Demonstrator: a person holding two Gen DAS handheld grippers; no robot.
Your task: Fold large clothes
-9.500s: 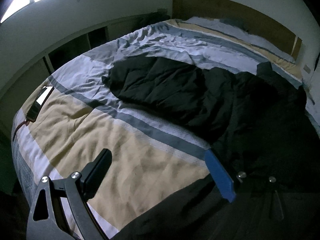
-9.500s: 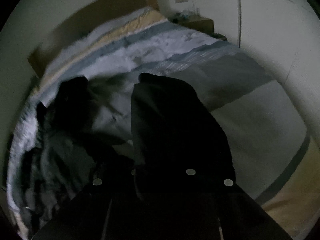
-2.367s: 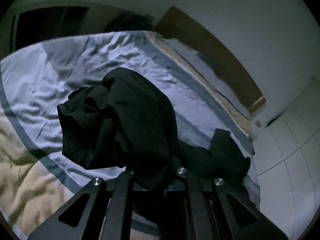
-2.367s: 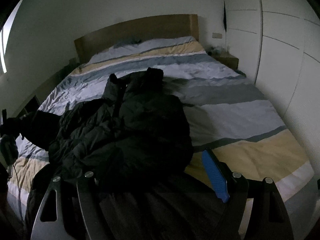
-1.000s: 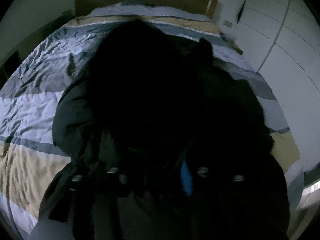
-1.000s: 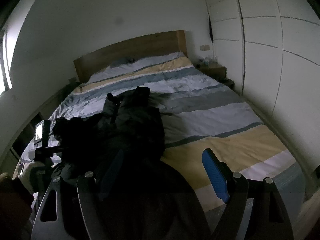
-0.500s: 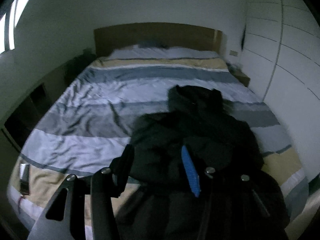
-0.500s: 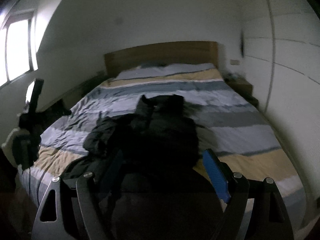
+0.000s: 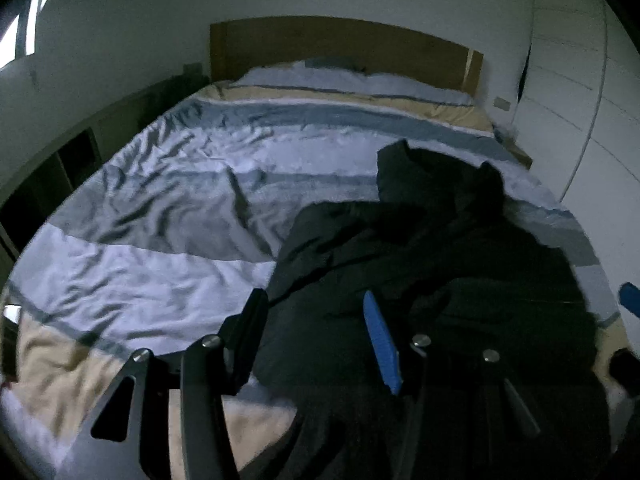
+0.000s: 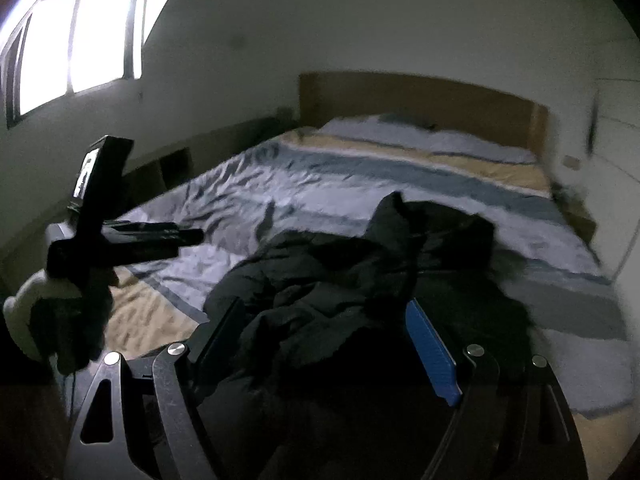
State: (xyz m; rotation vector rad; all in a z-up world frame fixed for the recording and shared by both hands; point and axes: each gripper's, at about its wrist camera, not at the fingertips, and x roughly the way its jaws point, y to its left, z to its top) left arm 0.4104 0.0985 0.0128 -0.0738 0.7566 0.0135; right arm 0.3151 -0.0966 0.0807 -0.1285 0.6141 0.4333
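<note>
Dim bedroom, striped duvet (image 9: 168, 240) across the bed, black jacket (image 9: 420, 240) heaped toward its right side and foot edge.

Both tools are up off the bed: the left gripper (image 9: 316, 316) has its jaws spread with nothing between them, black finger over pale duvet, blue-padded one over dark fabric, and the right gripper (image 10: 324, 332) is likewise parted and empty above the jacket's near end. From the right wrist view the left tool shows at the bed's left edge, a small lit screen (image 10: 86, 174) on top. The jacket lies crumpled, collar end toward the wooden headboard (image 10: 420, 100), pillows (image 10: 420, 134) against it. A bright window (image 10: 80, 40) sits high on the left wall, white wardrobe doors (image 9: 580, 80) along the right.
</note>
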